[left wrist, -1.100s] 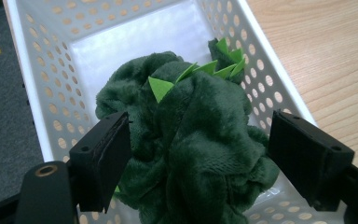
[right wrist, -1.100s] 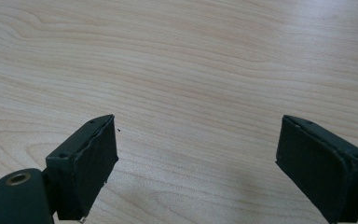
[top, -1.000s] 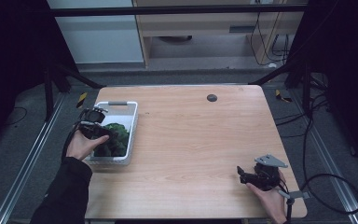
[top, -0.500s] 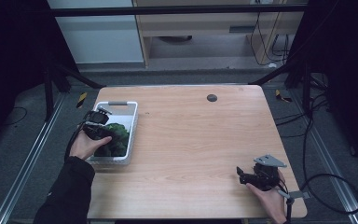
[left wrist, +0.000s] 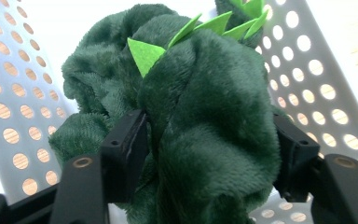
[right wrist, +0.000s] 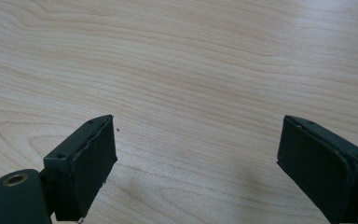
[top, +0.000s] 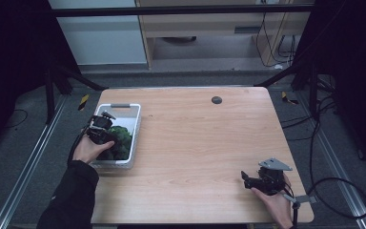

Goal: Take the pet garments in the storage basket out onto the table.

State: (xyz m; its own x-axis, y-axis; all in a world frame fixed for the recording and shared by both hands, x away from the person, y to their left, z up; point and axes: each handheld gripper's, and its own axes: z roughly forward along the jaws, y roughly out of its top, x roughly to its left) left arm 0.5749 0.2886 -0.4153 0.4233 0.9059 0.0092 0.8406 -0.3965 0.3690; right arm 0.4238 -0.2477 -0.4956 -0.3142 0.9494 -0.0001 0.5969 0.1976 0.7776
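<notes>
A dark green plush toy (top: 120, 141) with light green felt spikes lies in a white perforated basket (top: 124, 106) at the table's left edge. My left gripper (top: 108, 136) reaches down into the basket. In the left gripper view its jaws have just been closing and now press into both sides of the plush toy (left wrist: 205, 88), which bulges between them (left wrist: 209, 140). My right gripper (top: 247, 178) rests low over the table's near right corner. In the right gripper view it (right wrist: 196, 154) stands open over bare wood.
The wooden table (top: 195, 133) has a small dark round disc (top: 216, 99) near its far edge. The basket wall (left wrist: 18, 93) rises close on both sides of the plush. Metal frame rails and cables run along the floor around the table.
My left hand has shifted a little further into the basket, onto the plush. The right hand has not moved.
</notes>
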